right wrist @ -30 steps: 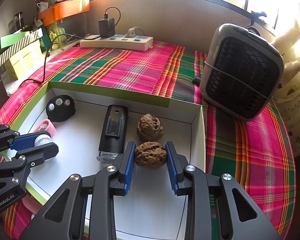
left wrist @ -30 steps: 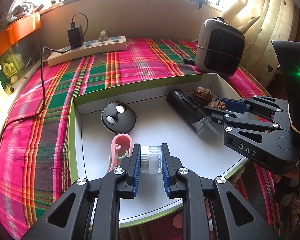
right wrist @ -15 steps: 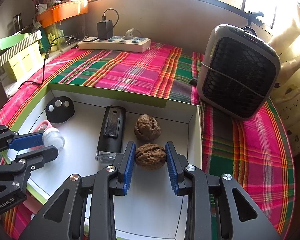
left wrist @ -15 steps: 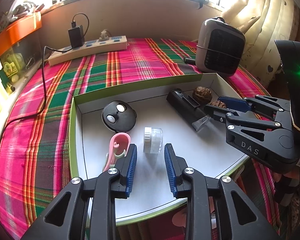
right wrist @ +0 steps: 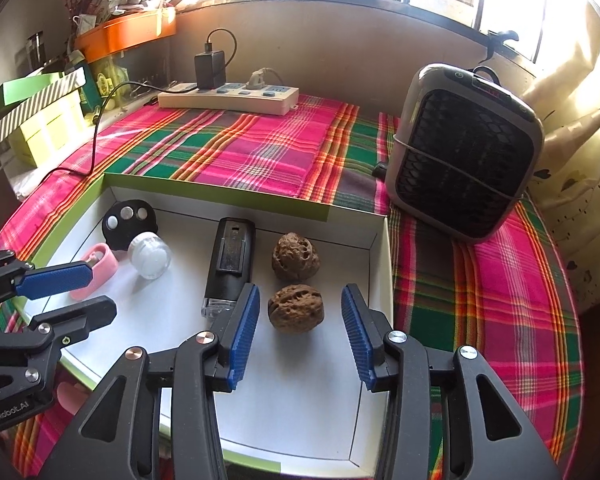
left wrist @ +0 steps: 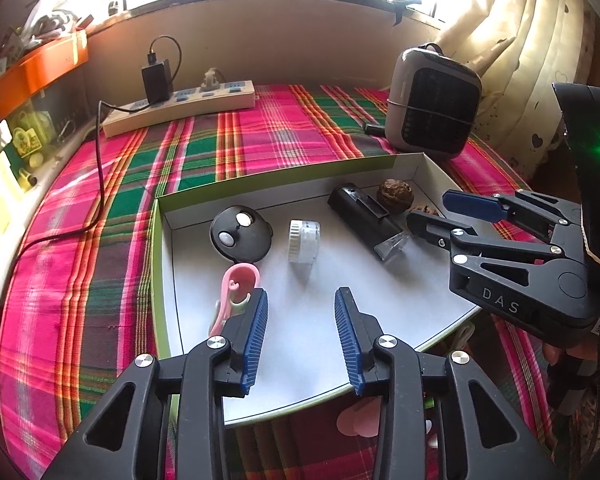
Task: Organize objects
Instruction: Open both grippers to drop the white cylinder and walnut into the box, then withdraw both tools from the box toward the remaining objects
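Observation:
A white, green-rimmed box lid (left wrist: 284, 178) (right wrist: 220, 194) lies on the plaid cloth. In it are a small clear jar with a white cap (left wrist: 303, 238) (right wrist: 150, 255), a pink clip (left wrist: 236, 286) (right wrist: 96, 266), a round black disc (left wrist: 240, 234) (right wrist: 129, 220), a long black device (left wrist: 366, 216) (right wrist: 230, 260) and two walnuts (right wrist: 296, 308) (right wrist: 295, 257). My left gripper (left wrist: 301, 326) (right wrist: 66, 292) is open and empty, pulled back from the jar. My right gripper (right wrist: 296, 324) (left wrist: 440, 212) is open around the nearer walnut, not touching it.
A grey fan heater (right wrist: 464, 152) (left wrist: 434, 104) stands right of the lid. A power strip with a black charger (left wrist: 180, 104) (right wrist: 228, 96) lies at the back wall, its cable (left wrist: 96, 184) trailing left. Boxes (right wrist: 40, 120) sit at the left.
My left gripper let go of the jar and drew back; the jar now lies in the lid. My right gripper opened off the nearer walnut, which rests on the lid floor.

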Demonstrator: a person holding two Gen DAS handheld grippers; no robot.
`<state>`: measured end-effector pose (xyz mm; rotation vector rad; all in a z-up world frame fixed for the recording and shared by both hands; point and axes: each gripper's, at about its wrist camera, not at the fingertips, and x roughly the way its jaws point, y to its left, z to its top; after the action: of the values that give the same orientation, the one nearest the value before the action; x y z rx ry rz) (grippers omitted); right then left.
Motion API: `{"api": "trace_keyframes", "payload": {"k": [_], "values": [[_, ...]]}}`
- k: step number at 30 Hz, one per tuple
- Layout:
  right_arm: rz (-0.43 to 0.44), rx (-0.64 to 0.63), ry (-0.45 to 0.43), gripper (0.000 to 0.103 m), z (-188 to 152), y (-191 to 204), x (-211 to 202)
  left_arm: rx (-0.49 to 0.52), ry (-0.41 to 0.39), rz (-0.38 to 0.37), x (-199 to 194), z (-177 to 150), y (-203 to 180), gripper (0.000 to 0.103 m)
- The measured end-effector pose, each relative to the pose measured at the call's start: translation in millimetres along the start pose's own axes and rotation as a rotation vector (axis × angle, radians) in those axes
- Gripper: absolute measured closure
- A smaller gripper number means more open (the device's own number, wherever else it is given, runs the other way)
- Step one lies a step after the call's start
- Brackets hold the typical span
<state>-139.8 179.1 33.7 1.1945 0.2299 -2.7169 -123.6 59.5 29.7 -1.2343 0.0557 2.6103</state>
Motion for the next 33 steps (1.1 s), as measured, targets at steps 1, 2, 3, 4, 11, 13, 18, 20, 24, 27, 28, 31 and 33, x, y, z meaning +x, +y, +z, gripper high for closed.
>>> {"api": "trace_keyframes", "payload": {"k": [1, 2, 3, 4, 11, 13, 18, 20, 24, 27, 28, 31, 33], "values": [[-0.003, 0.003, -0.003, 0.059, 0, 0, -2, 0.002, -0.003, 0.000, -2, 0, -1, 0.070], [-0.003, 0.005, -0.006, 0.059, 0, 0, -4, 0.002, -0.005, 0.001, -4, -1, -1, 0.070], [-0.003, 0.007, -0.009, 0.059, 0, 0, -6, 0.002, -0.008, 0.002, -6, -2, -2, 0.070], [-0.005, 0.006, -0.013, 0.059, -1, 1, -8, 0.002, -0.011, 0.001, -8, -2, -2, 0.070], [-0.007, 0.016, -0.037, 0.059, -7, 5, -27, 0.003, -0.037, 0.001, -27, -9, -4, 0.069], [-0.003, 0.023, -0.044, 0.059, -10, 7, -33, -0.001, -0.044, 0.002, -32, -11, -4, 0.069], [0.004, 0.033, -0.064, 0.059, -20, 13, -50, -0.016, -0.061, 0.003, -47, -22, 1, 0.069], [0.011, 0.036, -0.069, 0.059, -24, 15, -56, -0.022, -0.067, 0.001, -52, -28, 3, 0.069], [0.023, 0.049, -0.081, 0.059, -36, 21, -68, -0.036, -0.068, 0.000, -60, -39, 6, 0.069], [0.036, 0.053, -0.080, 0.059, -45, 26, -74, -0.041, -0.072, -0.008, -65, -48, 8, 0.069], [0.040, 0.056, -0.082, 0.059, -49, 28, -76, -0.044, -0.071, -0.011, -66, -51, 8, 0.069], [0.067, 0.072, -0.083, 0.059, -60, 34, -83, -0.044, -0.066, -0.018, -69, -60, 8, 0.069], [0.089, 0.081, -0.076, 0.058, -67, 39, -85, -0.045, -0.065, -0.028, -71, -66, 8, 0.069]]}}
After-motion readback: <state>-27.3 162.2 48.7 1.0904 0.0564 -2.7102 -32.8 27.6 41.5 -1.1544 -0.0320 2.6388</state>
